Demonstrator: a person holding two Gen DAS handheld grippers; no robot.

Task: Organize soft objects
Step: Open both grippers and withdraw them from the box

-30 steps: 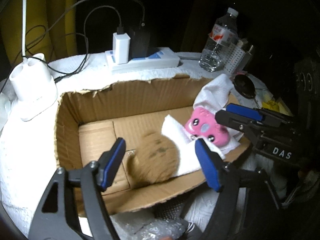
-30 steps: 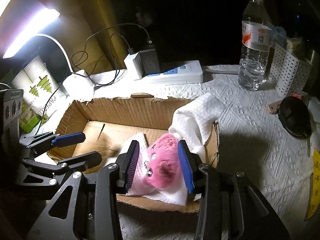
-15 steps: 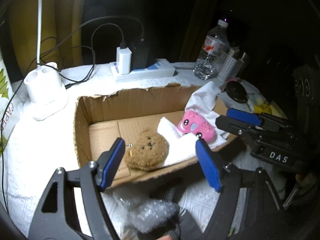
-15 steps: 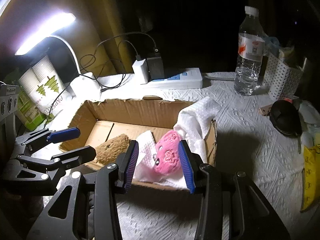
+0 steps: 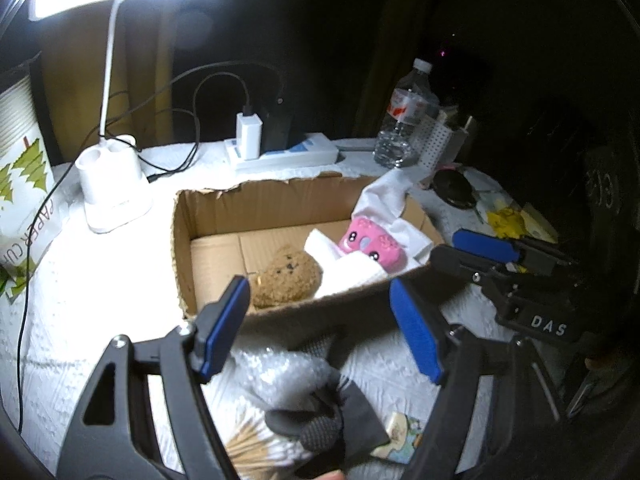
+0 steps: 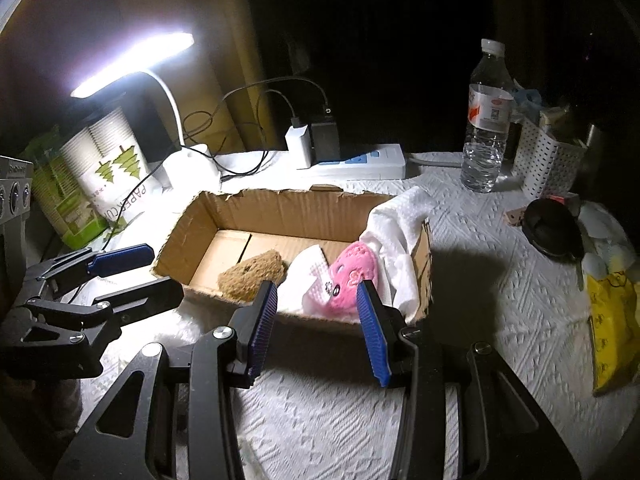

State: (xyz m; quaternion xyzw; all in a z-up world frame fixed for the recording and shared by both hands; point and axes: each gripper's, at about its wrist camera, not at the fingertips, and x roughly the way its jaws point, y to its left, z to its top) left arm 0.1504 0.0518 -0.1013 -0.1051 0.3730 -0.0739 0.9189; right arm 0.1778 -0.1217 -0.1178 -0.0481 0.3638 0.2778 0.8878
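An open cardboard box (image 5: 208, 204) (image 6: 288, 208) stands on the white-covered table. Inside lie a brown plush toy (image 5: 286, 276) (image 6: 252, 272), a pink plush toy (image 5: 370, 246) (image 6: 352, 276) and white tissue (image 5: 348, 272) (image 6: 396, 220) draped over the box's right end. My left gripper (image 5: 320, 328) is open and empty, held in front of the box's near wall. My right gripper (image 6: 318, 324) is open and empty, also in front of the near wall, before the pink toy. Each gripper shows in the other's view, the left (image 6: 120, 276) and the right (image 5: 476, 252).
A lit desk lamp (image 5: 114, 188) (image 6: 188, 168), a power strip with chargers (image 5: 280, 152) (image 6: 352, 164), a water bottle (image 5: 404, 124) (image 6: 486, 120), a white perforated basket (image 6: 548, 160) and a paper-cup pack (image 6: 108, 168) ring the box. Bubble wrap (image 5: 284, 368) lies near.
Both grippers have pulled back and up from the box, leaving the brown and pink toys lying inside. Both stay open.
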